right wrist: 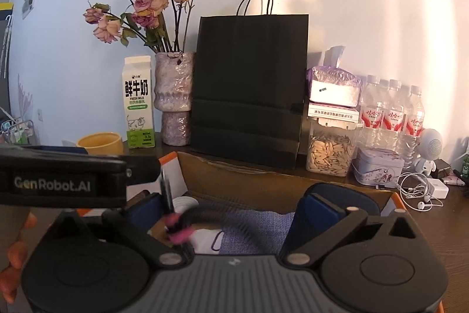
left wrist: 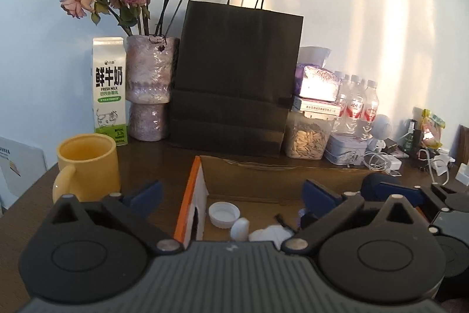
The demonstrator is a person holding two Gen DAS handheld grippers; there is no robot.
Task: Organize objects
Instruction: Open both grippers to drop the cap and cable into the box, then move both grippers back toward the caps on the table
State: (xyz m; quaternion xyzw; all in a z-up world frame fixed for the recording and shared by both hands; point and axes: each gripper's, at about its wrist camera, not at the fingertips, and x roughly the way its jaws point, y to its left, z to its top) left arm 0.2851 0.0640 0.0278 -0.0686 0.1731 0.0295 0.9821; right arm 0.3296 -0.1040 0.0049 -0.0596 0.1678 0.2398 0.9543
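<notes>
Hovering over the open brown cardboard box [left wrist: 263,181], both grippers spread wide and empty.

Left gripper [left wrist: 231,195] and right gripper [right wrist: 231,207] gape above the box interior, pads touching nothing. On the box floor near its orange-edged left wall: white plastic bottle cap [left wrist: 223,213], small white bits beside it. Blurred black-and-pink slender item [right wrist: 176,225] lies over blue-grey cloth [right wrist: 252,231] below the right gripper. Judged step: just after a drop-off. Next: pick something outside, perhaps the yellow ceramic mug [left wrist: 88,166] at the dark wooden table's [left wrist: 152,163] left edge.

The cardboard box [left wrist: 263,181] lies open from above; black bag [left wrist: 234,78] and yellow mug [left wrist: 88,163] crowd its far and left sides.
</notes>
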